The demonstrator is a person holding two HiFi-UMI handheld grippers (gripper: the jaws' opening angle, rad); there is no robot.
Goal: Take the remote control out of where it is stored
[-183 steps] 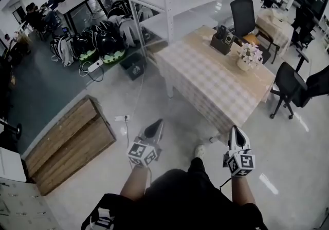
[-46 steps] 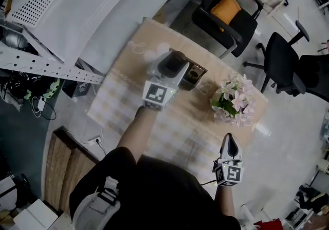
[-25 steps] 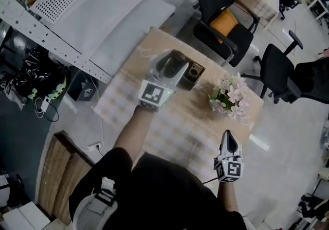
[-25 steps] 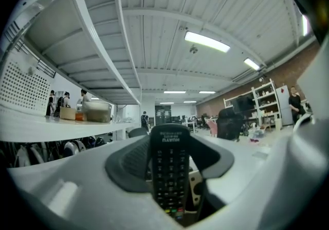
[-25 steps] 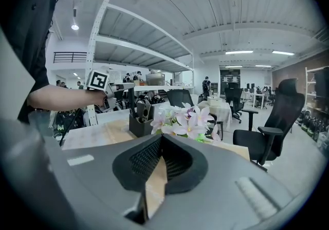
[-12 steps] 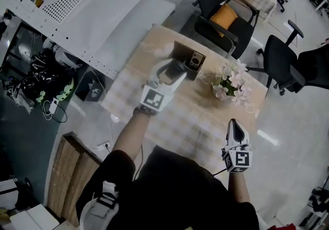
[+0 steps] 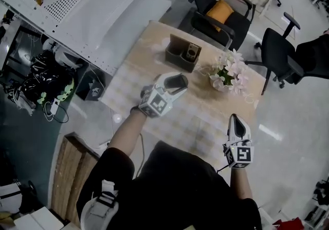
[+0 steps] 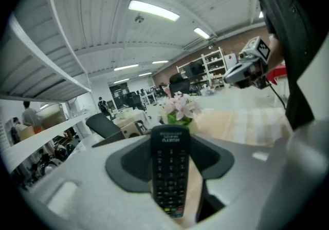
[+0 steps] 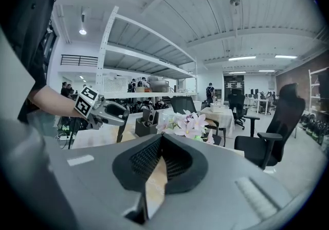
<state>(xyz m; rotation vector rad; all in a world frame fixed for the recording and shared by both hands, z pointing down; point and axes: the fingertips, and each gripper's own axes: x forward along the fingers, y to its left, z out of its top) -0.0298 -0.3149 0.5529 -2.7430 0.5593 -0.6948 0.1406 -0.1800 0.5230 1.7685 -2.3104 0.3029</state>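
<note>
Checked table point(image 7: 198, 117) | left gripper point(image 7: 176, 82) grips remote point(image 8: 168, 172) | long axis along jaws

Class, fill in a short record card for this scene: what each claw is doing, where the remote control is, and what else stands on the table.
Left claw: shut on the remote control, held above the table
Right claw: shut, empty, near the table's front edge
Remote control: out of the storage box, gripped across its width
Storage box: upright on the table, another item inside
Also on table: flowers, beside the box
</note>
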